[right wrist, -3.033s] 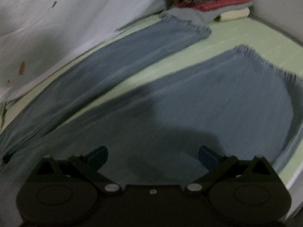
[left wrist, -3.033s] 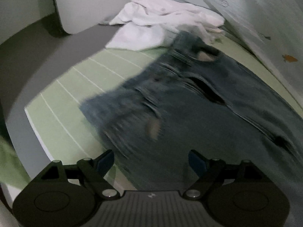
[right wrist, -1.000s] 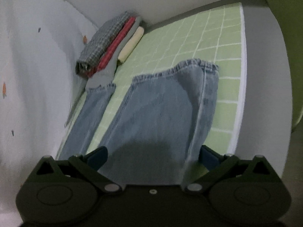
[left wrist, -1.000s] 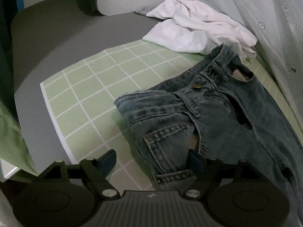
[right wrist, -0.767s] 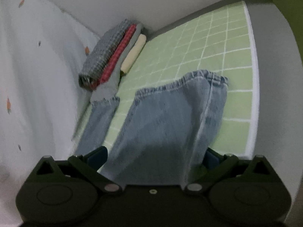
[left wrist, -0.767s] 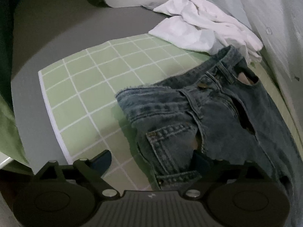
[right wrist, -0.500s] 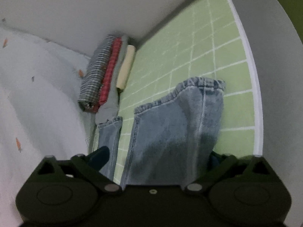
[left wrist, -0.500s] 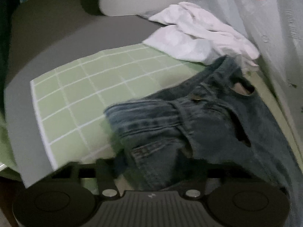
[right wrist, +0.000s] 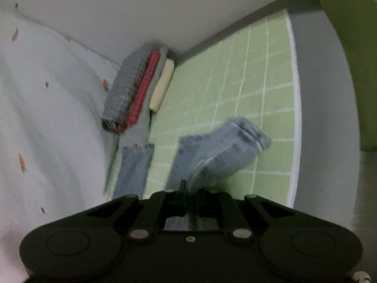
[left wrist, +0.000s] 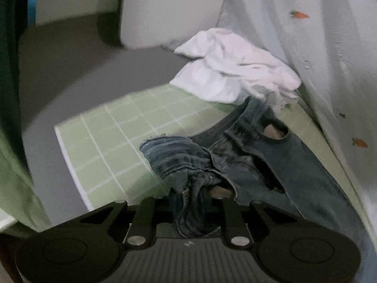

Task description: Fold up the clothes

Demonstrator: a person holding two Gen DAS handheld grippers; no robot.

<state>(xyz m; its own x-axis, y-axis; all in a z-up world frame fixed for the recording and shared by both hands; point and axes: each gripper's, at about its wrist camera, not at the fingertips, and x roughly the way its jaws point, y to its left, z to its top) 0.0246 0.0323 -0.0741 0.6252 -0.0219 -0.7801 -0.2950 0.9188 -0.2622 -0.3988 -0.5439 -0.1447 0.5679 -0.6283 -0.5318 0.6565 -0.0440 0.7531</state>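
Our left gripper [left wrist: 192,197] pinches the waistband corner of the jeans [left wrist: 271,165], which lie on the green checked mat [left wrist: 113,136] beside a white garment [left wrist: 235,70]. Our right gripper [right wrist: 188,195] pinches the near leg's [right wrist: 219,155] edge, its hem lifted.

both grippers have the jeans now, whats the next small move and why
Probably lift both ends together and carry the near leg over onto the far one. The left gripper is shut on the jeans at the waist, the right gripper on the near leg, whose cuff is already rising off the green mat, while the far leg lies flat.
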